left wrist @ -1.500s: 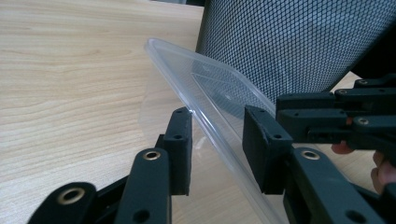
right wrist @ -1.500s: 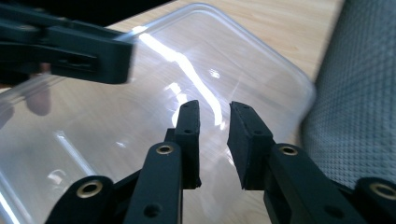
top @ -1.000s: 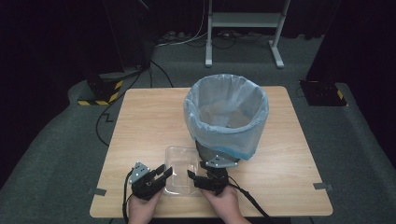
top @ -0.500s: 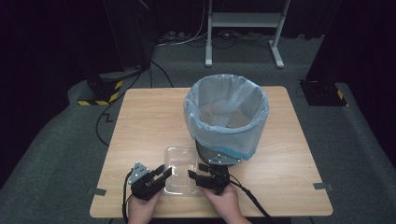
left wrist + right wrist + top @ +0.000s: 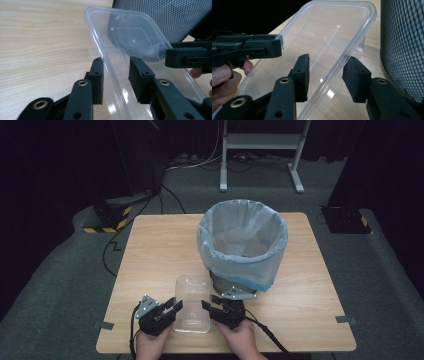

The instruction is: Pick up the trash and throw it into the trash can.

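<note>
I have both grippers at the clear plastic tub (image 5: 192, 302), one per long side. It sits on the wooden table (image 5: 155, 250) near the front edge, its far end just in front of the mesh bin (image 5: 242, 251) with the blue liner bag (image 5: 240, 262).

Left gripper (image 5: 170, 309): jaws straddle the tub's left rim, one pad outside the wall, one inside. In the left gripper view (image 5: 115, 75) I see a gap on both sides of the rim, so the pads are not pressing. Spread, nothing pinched.

Right gripper (image 5: 209, 307): jaws have just been closing, with the right rim between them. In the right gripper view (image 5: 327, 75) both pads stand clear of the rim (small gap each side). Not gripping yet.

Room to move:
- Left of the tub: bare table, wide open out to the left edge.
- Right of the tub: tight. The bin's mesh wall stands close beside the right gripper's outer jaw.
- Beyond the tub: bin base blocks the right part; the left part has free table.
- Behind: table's front edge and the two hands (image 5: 150, 346) right there, little margin.

Tub lies flat, open side up, empty.
</note>
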The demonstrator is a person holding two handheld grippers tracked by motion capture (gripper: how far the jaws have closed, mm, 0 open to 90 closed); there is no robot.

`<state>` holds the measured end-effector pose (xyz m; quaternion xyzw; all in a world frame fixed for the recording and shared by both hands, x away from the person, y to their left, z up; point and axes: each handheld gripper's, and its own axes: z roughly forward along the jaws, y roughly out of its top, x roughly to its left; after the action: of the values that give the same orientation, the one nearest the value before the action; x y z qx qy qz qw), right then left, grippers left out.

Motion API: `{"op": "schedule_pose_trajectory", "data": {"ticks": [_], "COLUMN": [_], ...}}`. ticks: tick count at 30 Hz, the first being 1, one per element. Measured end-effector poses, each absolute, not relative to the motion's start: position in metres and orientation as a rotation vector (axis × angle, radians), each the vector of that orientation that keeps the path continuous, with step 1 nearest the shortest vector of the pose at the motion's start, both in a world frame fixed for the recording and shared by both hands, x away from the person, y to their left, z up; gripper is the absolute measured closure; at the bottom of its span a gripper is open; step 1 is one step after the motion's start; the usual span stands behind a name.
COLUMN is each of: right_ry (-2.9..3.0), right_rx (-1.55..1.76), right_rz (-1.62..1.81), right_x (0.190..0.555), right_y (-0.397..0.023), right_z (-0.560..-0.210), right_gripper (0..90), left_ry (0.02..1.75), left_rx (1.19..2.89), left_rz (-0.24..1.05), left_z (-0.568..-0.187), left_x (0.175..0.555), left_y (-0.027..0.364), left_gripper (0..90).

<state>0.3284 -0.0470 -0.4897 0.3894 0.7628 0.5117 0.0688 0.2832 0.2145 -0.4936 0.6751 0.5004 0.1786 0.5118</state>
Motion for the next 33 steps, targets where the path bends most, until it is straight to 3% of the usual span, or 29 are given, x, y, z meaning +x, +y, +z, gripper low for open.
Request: {"op": "schedule_pose_trajectory", "data": {"ticks": [4, 8, 23, 33], "right_ry": [2.259, 2.212, 2.14, 1.99], "right_rx": [1.113, 0.983, 0.86, 0.685], "right_rz": [1.544, 1.511, 1.542, 1.624], "right_x": [0.321, 0.311, 0.308, 0.308], "right_y": [-0.046, -0.042, -0.029, -0.015], "right_z": [-0.483, -0.47, -0.446, -0.372], "right_gripper": [65.2, 79.6, 81.3, 81.3], "left_ry": [1.19, 1.156, 1.118, 1.007], "left_rx": [1.593, 1.607, 1.541, 1.409], "left_rz": [0.49, 0.615, 0.749, 0.898], "left_z": [-0.487, -0.482, -0.457, -0.387], "left_x": [0.276, 0.266, 0.254, 0.246], "left_y": [0.218, 0.218, 0.228, 0.237], "left_gripper": [70.8, 81.6, 83.8, 83.8]}}
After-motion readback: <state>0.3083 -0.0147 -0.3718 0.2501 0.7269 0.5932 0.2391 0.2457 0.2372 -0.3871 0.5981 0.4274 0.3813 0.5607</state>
